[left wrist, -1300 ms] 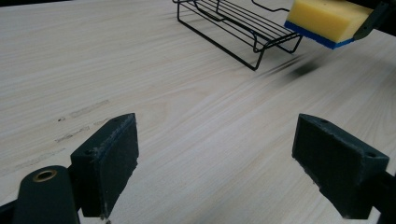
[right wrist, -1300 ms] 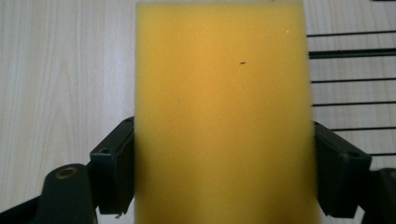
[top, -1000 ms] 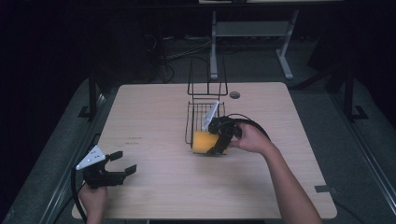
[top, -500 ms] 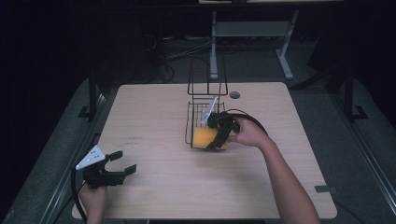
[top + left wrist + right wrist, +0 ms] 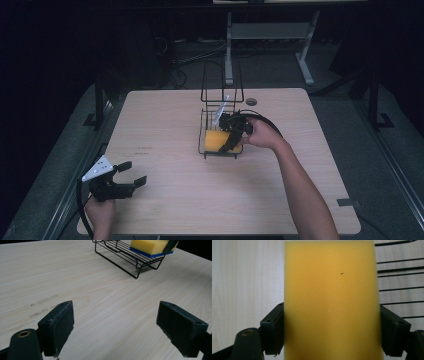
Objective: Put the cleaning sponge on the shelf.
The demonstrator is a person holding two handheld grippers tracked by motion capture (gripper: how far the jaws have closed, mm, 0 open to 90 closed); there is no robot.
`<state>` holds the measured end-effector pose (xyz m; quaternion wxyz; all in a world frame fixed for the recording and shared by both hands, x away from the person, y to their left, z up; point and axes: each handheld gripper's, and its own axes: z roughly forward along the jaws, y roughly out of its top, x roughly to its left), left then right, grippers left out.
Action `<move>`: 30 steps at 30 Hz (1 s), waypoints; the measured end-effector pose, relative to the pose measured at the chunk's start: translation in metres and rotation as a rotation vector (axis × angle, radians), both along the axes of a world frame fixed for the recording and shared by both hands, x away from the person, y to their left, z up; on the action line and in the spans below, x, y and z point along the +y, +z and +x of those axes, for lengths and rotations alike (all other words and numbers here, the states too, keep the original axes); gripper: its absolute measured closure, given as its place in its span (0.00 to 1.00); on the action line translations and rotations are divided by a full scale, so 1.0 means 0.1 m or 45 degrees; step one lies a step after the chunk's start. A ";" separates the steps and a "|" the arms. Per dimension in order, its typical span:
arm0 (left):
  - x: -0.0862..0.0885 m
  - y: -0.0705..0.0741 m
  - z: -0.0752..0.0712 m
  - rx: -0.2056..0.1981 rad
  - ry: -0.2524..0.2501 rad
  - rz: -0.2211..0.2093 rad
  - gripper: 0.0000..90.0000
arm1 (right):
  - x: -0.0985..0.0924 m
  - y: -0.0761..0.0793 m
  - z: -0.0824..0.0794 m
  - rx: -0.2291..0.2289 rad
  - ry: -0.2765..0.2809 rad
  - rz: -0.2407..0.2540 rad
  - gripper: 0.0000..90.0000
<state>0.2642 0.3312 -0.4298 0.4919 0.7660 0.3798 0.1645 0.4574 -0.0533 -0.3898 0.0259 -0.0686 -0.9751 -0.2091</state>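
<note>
The table (image 5: pixel 175 200) has a pale wooden top with fine straight grain, and it stands in a dark room. Near its far edge there is a small round grey cap (image 5: pixel 251 102). Some faint dark marks (image 5: pixel 41 306) lie on the wood in front of the left gripper. Behind the table the floor is grey, and there I see a light metal stand (image 5: pixel 270 35) and some loose cables (image 5: pixel 200 50).

A black wire rack (image 5: pixel 220 112) stands in the middle of the table. The yellow sponge (image 5: pixel 218 140) lies in its low front part; in the left gripper view a blue layer shows under the yellow. The right gripper (image 5: pixel 233 136) is at the rack, and its jaws press the sponge (image 5: pixel 330 302) from both sides. A white card-like thing (image 5: pixel 221 111) leans in the rack behind the sponge; what it is I cannot tell.

The left gripper (image 5: pixel 131 174) is held near the table's front left corner, well apart from the rack, with its jaws spread wide and nothing between them.
</note>
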 end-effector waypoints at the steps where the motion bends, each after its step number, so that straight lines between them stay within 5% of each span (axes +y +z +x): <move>1: 0.00 0.00 0.00 0.001 0.000 0.000 0.16 | 0.00 0.00 0.00 0.000 0.000 0.000 0.24; 17: 0.01 -0.01 0.01 0.002 -0.001 -0.004 0.16 | 0.09 -0.12 0.26 0.004 -0.018 -0.035 0.24; 30: 0.01 -0.01 0.01 0.001 0.000 -0.004 0.16 | 0.12 -0.16 0.23 -0.017 -0.010 -0.040 0.24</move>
